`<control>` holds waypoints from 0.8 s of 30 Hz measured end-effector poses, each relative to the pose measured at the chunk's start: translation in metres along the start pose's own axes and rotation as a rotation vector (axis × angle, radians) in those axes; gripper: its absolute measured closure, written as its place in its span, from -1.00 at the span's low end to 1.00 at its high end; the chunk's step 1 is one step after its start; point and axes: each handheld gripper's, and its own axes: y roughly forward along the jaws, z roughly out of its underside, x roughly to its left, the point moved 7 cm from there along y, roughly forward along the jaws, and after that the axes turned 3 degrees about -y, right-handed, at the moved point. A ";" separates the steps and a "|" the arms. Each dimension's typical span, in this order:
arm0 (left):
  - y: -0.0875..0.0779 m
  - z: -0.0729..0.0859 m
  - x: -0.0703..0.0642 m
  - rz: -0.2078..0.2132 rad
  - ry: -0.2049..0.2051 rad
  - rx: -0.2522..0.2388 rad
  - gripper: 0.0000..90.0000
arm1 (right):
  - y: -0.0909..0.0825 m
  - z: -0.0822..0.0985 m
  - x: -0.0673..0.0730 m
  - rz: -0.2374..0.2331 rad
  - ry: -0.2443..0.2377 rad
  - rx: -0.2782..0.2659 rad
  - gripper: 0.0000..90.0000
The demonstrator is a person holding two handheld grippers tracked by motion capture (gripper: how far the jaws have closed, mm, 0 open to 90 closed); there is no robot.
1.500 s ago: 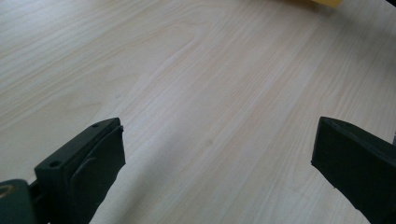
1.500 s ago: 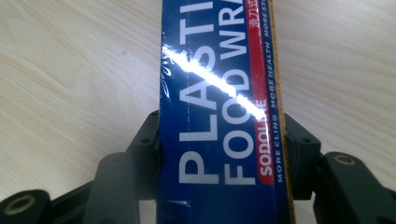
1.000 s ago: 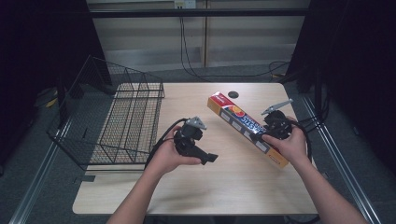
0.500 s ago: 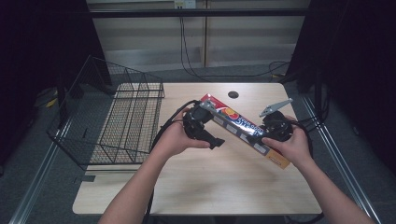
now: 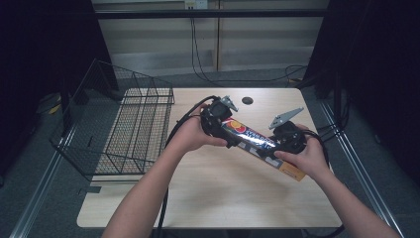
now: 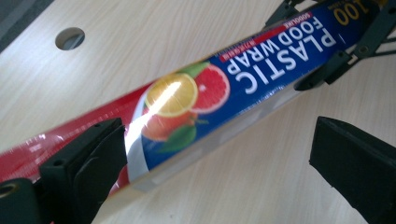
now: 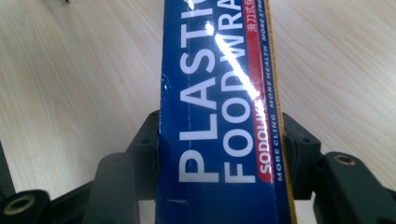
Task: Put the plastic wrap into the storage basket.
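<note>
High view: the long, shiny plastic food wrap box (image 5: pixel 257 146) lies slanted mid-frame on the smooth wooden table (image 5: pixel 208 198); a wire basket (image 5: pixel 133 129) sits left.

Left gripper view: the left gripper (image 6: pixel 219 163) gapes wide around the box.

Right gripper view: the right gripper (image 7: pixel 219 154) squeezes the box.

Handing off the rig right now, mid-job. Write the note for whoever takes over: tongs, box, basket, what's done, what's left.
Right tongs: shut on the plastic wrap box, gripping it across its width near the yellow end.
Left tongs: open, jaws straddling the box's red end; one jaw looks to be against it, the other is well apart.
Box: over the table, right of centre; whether it is lifted off the wood is unclear.
Wire basket: on the table's left edge, nothing visible inside.
Done: right grip.
Left: probably close the left tongs and carry the box to the basket.
</note>
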 end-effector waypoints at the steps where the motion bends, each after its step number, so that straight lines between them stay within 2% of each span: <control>1: 0.000 -0.001 0.001 0.001 -0.007 -0.001 -0.92 | 0.000 -0.001 0.000 -0.001 -0.006 0.000 -0.01; 5: 0.005 -0.006 0.006 -0.003 0.017 0.013 -0.92 | 0.002 -0.005 0.001 -0.002 -0.022 -0.005 -0.01; 8: 0.009 -0.012 0.009 0.006 0.038 -0.005 -0.93 | 0.004 -0.011 0.005 -0.010 -0.040 0.007 -0.01; 10: 0.013 -0.014 0.011 0.016 0.032 0.003 -0.93 | 0.004 -0.012 0.006 -0.014 -0.039 0.008 -0.01; 13: 0.017 -0.014 0.013 0.029 0.055 0.020 -0.93 | 0.005 -0.016 0.007 -0.028 -0.057 0.007 -0.01; 14: 0.018 -0.013 0.014 0.031 0.076 0.041 -0.93 | 0.006 -0.018 0.007 -0.024 -0.061 0.009 -0.01; 15: 0.020 -0.013 0.014 0.028 0.073 0.043 -0.93 | 0.006 -0.018 0.007 -0.024 -0.061 0.009 -0.01; 17: 0.023 -0.012 0.014 0.039 0.090 0.047 -0.93 | 0.007 -0.018 0.006 -0.025 -0.067 0.014 -0.01; 19: 0.025 -0.011 0.013 0.061 0.101 0.050 -0.93 | 0.008 -0.019 0.004 -0.025 -0.095 0.015 -0.01; 23: 0.032 -0.011 0.012 0.080 0.133 0.068 -0.92 | 0.009 -0.021 0.003 -0.030 -0.095 0.026 -0.01; 24: 0.033 -0.011 0.012 0.086 0.129 0.062 -0.92 | 0.009 -0.021 0.002 -0.033 -0.104 0.022 -0.01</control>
